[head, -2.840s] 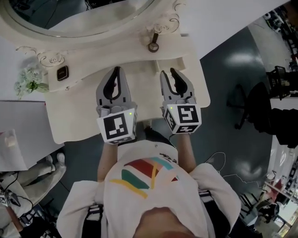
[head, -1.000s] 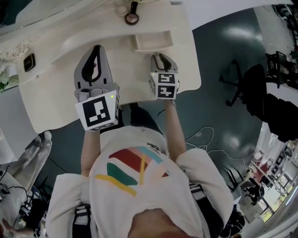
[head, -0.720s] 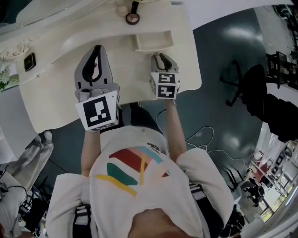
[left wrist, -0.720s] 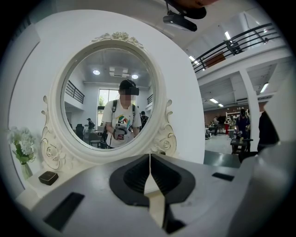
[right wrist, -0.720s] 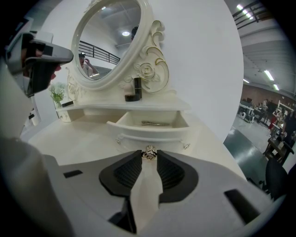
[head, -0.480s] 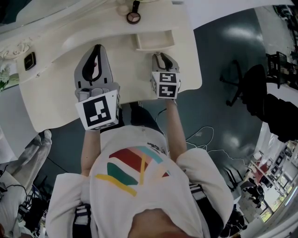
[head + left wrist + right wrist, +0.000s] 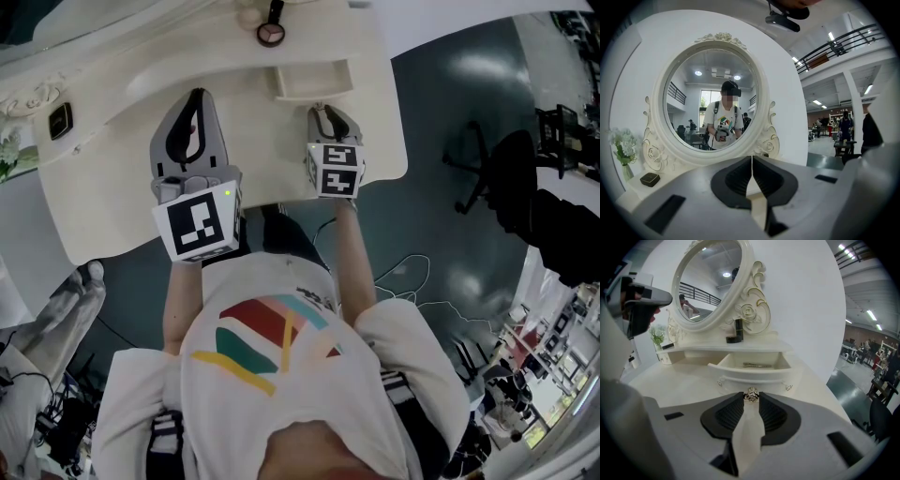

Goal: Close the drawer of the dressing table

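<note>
My right gripper (image 7: 751,398) has its jaws drawn narrow on the knob (image 7: 751,394), which is pinched at the very tips. The knob sits mid-front on the drawer (image 7: 752,373), which stands open straight ahead of that gripper. My left gripper (image 7: 752,161) is closed on nothing and hovers over the bench (image 7: 262,141), off to the right gripper's left and clear of the drawer.

As I judge it, the step in hand is the push. I'd drive the right gripper forward along its own line, level and square to the drawer front, so the drawer runs in without skewing. The hold is only at the tips, so any sideways or upward pull could slip it off. I'd go slowly, ease off as the front nears the frame, and keep the left gripper where it is.
</note>
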The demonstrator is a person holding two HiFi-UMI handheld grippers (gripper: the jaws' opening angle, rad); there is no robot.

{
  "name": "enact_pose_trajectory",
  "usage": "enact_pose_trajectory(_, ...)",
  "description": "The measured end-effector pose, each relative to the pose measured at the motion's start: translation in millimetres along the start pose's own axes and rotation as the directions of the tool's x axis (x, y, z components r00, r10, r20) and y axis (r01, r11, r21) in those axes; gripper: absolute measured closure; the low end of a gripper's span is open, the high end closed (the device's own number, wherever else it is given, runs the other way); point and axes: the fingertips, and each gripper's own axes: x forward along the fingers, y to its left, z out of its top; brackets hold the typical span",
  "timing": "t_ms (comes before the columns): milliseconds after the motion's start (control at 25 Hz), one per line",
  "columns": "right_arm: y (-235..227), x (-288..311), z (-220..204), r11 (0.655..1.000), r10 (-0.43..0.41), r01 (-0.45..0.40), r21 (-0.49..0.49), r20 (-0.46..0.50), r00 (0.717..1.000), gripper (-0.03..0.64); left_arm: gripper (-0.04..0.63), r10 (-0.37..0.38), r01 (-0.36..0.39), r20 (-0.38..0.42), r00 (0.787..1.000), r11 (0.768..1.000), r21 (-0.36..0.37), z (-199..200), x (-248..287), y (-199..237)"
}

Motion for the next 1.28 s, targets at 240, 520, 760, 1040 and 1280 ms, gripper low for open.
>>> enact_pose_trajectory(240,-1,-1,0,1.0,-0.006,0.006,-0.02,0.005,1.0,0.532,0.588,0.005,-0.005,-0.002,1.0,1.0,-0.002,0,-1,0)
enact_pose_trajectory(520,0,-2,1,0.999,-0.003,0.003,-0.037,0.002,1.0,0.534,0.588,0.009,-0.009,-0.001,1.0,1.0,0.002,-2,-2,2)
enact_pose_trajectory(760,0,-3,5,0.999,0.0,0.0,-0.038,0.013,1.0,0.534,0.588,0.004,-0.004,-0.012,1.0,1.0,0.015,-5,-4,4)
enact_pose_trajectory(1040,0,-4,15,0.999,0.0,0.001,-0.045,0.03,1.0,0.535,0.588,0.006,-0.005,0.028,1.0,1.0,-0.007,-1,-1,6)
enact_pose_trajectory(1280,-1,2,20,0.998,0.004,-0.002,-0.057,0.026,1.0,0.535,0.588,0.014,-0.014,0.03,0.999,1.0,0.01,-2,0,10)
